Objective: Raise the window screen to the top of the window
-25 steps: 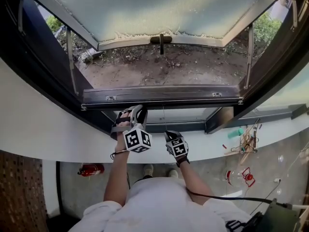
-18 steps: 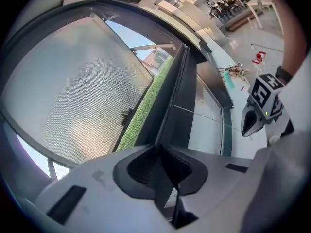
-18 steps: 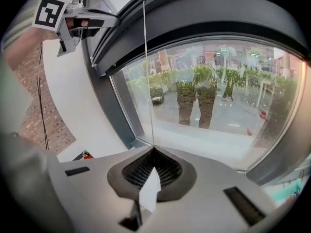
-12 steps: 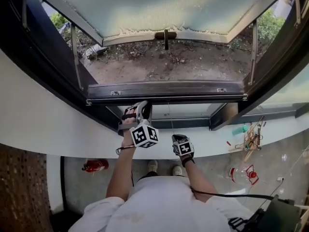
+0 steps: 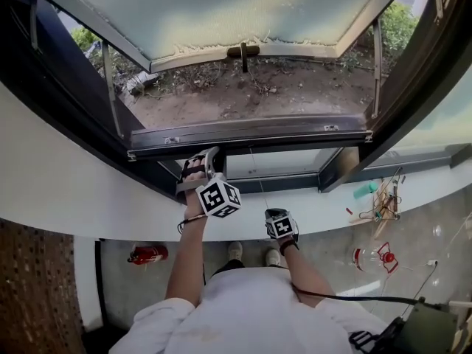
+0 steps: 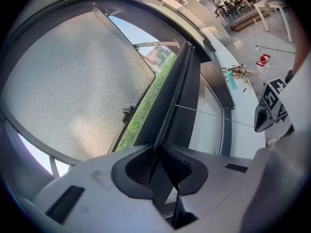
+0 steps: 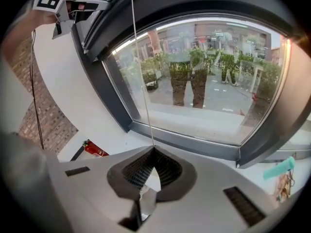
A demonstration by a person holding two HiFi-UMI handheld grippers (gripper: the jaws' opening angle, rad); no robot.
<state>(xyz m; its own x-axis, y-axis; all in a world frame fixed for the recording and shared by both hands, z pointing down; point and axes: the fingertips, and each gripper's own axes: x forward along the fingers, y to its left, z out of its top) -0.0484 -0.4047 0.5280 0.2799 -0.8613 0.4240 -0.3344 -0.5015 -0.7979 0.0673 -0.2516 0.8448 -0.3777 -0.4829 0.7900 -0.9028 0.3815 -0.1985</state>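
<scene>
Head view shows the screen's bottom bar (image 5: 247, 133) lying crosswise just above both grippers, the left gripper (image 5: 211, 153) nearer and clamped on it left of middle, the right gripper (image 5: 274, 212) lower, pinching the thin pull cord (image 5: 256, 172) hanging from it.

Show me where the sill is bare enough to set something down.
Bare: the white sill left of the left tool, and between the right tool and the teal bottle. Crowded: the right end, with bottle and tangled wires.
</scene>
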